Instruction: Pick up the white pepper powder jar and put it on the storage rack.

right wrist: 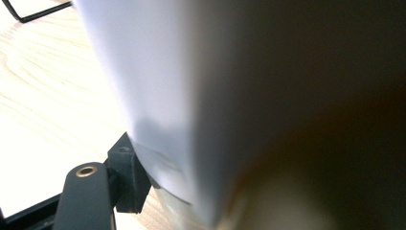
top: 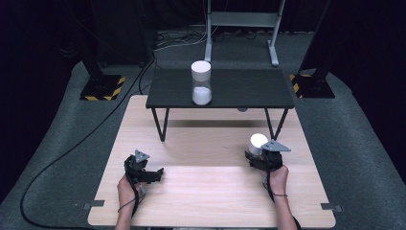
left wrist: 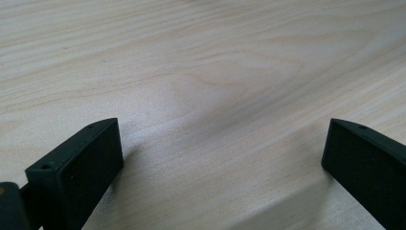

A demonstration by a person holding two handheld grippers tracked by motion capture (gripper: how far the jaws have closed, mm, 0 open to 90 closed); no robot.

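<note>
White jar (top: 258,142) stands upright on the wooden table (top: 210,191), right side, just in front of the black shelf (top: 249,88). Right gripper (top: 259,155) is clamped on it: jaws closed against its side, the jar wall (right wrist: 158,86) pressed up to the left jaw. Left gripper (top: 152,173) rests low over bare table near the left edge, jaws wide apart, holding nothing. A second jar (top: 201,82) with a white lid sits on the shelf, well apart.

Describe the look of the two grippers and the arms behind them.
Both grippers, left gripper and right gripper, are black, each topped by a grey three-cornered plate, with a dark cable trailing along the forearm. The fingers are flat black blocks. The forearms are bare, with a thin band at each wrist.
</note>
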